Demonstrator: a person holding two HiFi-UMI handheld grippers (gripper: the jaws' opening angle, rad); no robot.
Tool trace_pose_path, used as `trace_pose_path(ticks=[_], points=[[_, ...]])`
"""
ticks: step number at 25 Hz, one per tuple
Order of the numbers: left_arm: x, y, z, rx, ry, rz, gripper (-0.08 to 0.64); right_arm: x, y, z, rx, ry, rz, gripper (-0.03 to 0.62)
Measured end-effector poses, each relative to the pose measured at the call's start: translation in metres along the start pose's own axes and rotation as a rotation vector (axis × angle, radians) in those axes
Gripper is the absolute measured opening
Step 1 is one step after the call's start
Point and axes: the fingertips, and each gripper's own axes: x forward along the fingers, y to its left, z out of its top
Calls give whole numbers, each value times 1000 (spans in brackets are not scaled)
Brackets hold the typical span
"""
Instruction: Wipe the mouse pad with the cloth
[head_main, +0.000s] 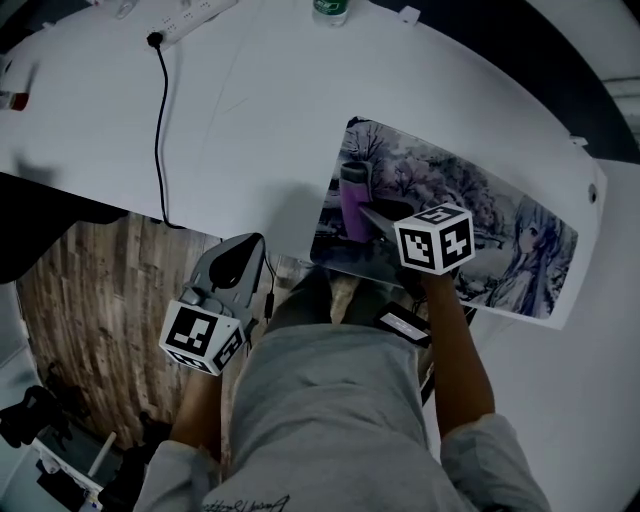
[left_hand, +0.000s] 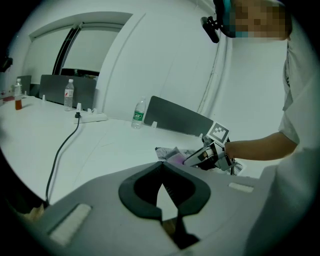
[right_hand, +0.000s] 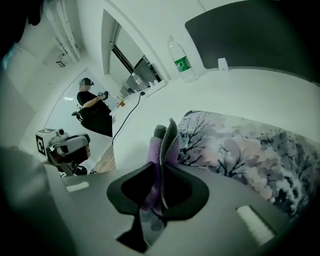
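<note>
Nearest, the left gripper (head_main: 240, 262) hangs off the near edge of the tabletop (head_main: 250, 120), over a wooden floor (head_main: 90, 310). Its jaws are pressed together at the tips and nothing is between them. It touches nothing.

Just past it, the right gripper (head_main: 368, 215) reaches over the near edge of the tabletop. Its jaws are pinching a purple and gray cloth (head_main: 354, 198). The cloth is bunched up and sticks out past the jaw tips. It sits on the left end of the mouse pad (head_main: 480, 215).

The mouse pad is long and has a picture of bare trees and a cartoon girl on it. It lies flat on the near right part of the tabletop, with one long side close to the near edge. From the right gripper view, the pad (right_hand: 240, 145) spreads out to the right of the cloth (right_hand: 160, 142).

Farther back, a black cable (head_main: 158, 130) runs across the tabletop from the near edge up to a white power strip (head_main: 195, 18) at the far edge. A water bottle (head_main: 330, 10) with a green label stands at the far edge too, well apart from the pad.
</note>
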Motion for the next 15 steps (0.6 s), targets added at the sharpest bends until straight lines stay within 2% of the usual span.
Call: trace_pose_path(ticks=[7,15], points=[[35,-59,16,72,22,-68,20,-59,-32,-22,60,-90,-2,71],[85,-148,21,136,42,-169,18,-142,-88,-61,93,-152,-56,71]])
